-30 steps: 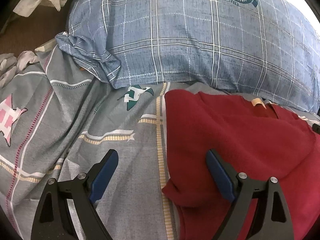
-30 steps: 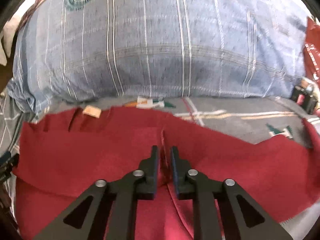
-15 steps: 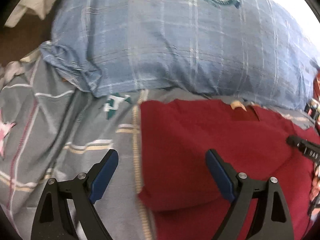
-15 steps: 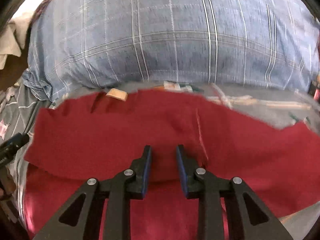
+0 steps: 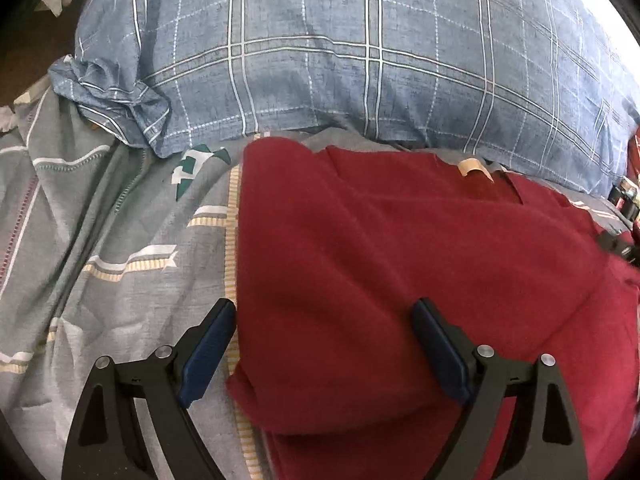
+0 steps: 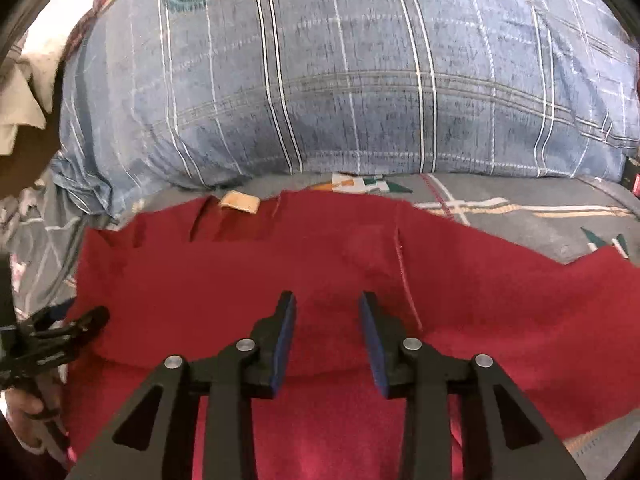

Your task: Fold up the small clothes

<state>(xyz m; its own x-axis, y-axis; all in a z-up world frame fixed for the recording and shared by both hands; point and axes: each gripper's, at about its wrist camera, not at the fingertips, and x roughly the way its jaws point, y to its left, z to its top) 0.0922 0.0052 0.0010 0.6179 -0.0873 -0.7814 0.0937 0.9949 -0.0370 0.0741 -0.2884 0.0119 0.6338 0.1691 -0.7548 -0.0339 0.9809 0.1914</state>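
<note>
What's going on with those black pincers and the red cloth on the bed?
A person is folding a red garment on a grey bedsheet, in front of a blue checked pillow, using a hand-held gripper in each hand. The right gripper has just been opening, with no cloth between its pads. The left gripper hangs wide open over the garment's left edge.

Your red garment (image 6: pixel 360 264) runs off the bottom edge; the pillow (image 6: pixel 340 80) is cropped above.
</note>
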